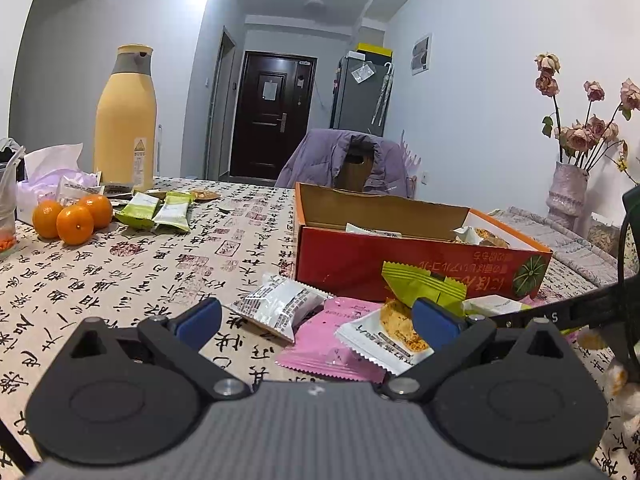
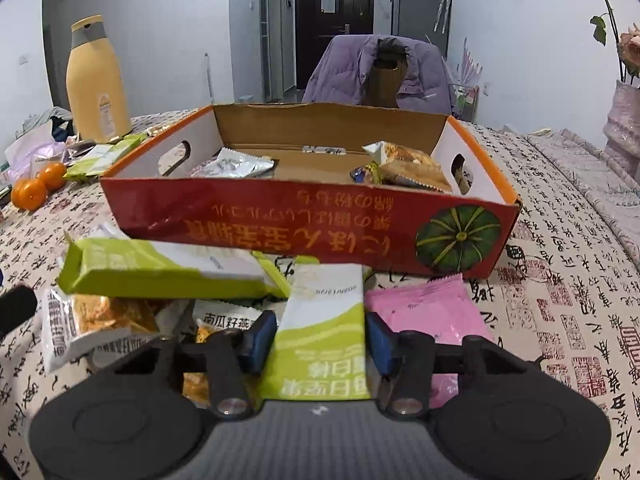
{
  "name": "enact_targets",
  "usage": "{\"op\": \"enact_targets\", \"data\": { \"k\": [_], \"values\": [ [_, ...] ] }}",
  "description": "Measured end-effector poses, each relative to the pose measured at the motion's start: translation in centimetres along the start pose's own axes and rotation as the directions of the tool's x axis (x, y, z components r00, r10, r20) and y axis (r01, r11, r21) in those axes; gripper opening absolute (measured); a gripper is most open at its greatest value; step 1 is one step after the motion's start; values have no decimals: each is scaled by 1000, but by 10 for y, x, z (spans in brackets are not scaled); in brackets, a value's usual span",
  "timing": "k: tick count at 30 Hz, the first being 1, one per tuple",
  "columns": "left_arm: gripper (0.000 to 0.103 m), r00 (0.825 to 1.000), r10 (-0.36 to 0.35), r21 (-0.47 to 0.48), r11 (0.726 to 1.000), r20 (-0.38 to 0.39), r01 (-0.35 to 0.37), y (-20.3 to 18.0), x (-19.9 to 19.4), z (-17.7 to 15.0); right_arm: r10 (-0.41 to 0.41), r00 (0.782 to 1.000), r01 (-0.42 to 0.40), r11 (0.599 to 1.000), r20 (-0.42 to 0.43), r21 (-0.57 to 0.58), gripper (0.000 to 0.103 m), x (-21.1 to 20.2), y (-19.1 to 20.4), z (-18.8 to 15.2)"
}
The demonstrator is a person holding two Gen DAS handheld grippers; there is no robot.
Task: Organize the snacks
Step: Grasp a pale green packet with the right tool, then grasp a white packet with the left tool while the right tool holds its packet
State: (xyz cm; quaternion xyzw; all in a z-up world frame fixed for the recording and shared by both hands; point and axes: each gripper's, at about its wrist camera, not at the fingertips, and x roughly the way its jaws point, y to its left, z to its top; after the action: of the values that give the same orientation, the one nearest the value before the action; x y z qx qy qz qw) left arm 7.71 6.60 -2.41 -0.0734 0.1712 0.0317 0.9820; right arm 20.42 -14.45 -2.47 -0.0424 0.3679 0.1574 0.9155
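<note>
Right tool (image 2: 322, 338) straddles green-white packet (image 2: 320, 336) before box (image 2: 280, 216).

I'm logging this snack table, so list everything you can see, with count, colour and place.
box: one, red and orange, table centre, some snacks inside
green packs: two, far left beside oranges
oranges: three, orange, far left
flask: one, yellow, back left
pink pack: one, before box
loose packs: several, white and green, before box
vase: one, pinkish, right, holding roses
jacket: one, purple, on chair
left gripper: open, empty
right gripper: around green-white pack
</note>
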Motion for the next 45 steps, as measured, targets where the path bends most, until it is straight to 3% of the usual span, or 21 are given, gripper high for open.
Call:
{"op": "enact_targets", "data": {
  "k": [6, 14, 19, 23, 31, 41, 45],
  "values": [
    [103, 1000, 3, -4, 1000, -8, -3, 0, 1, 0, 8, 999, -8, 1000, 33, -6, 39, -10, -3, -6],
    [103, 1000, 11, 2, 1000, -22, -11, -1, 3, 1, -11, 984, 11, 1000, 176, 5, 39, -46, -13, -18],
    [103, 1000, 8, 5, 1000, -30, -8, 0, 4, 1, -14, 975, 11, 1000, 221, 18, 39, -62, -20, -28],
    [103, 997, -10, 20, 1000, -72, 11, -1, 8, 3, -15, 970, 6, 999, 241, 39, 39, -71, -29, -35],
    [103, 991, -57, 137, 988, -117, 73, -30, 9, 12, -3, 966, -17, 997, 258, 74, 39, -75, -45, -43],
    [103, 974, -1, 227, 972, -228, 54, -59, 39, 11, 20, 961, -48, 994, 277, 96, 39, -78, -52, -50],
    [95, 970, 4, 240, 969, -244, 57, -66, 47, 10, 30, 960, -61, 993, 277, 102, 39, -77, -53, -52]
  ]
}}
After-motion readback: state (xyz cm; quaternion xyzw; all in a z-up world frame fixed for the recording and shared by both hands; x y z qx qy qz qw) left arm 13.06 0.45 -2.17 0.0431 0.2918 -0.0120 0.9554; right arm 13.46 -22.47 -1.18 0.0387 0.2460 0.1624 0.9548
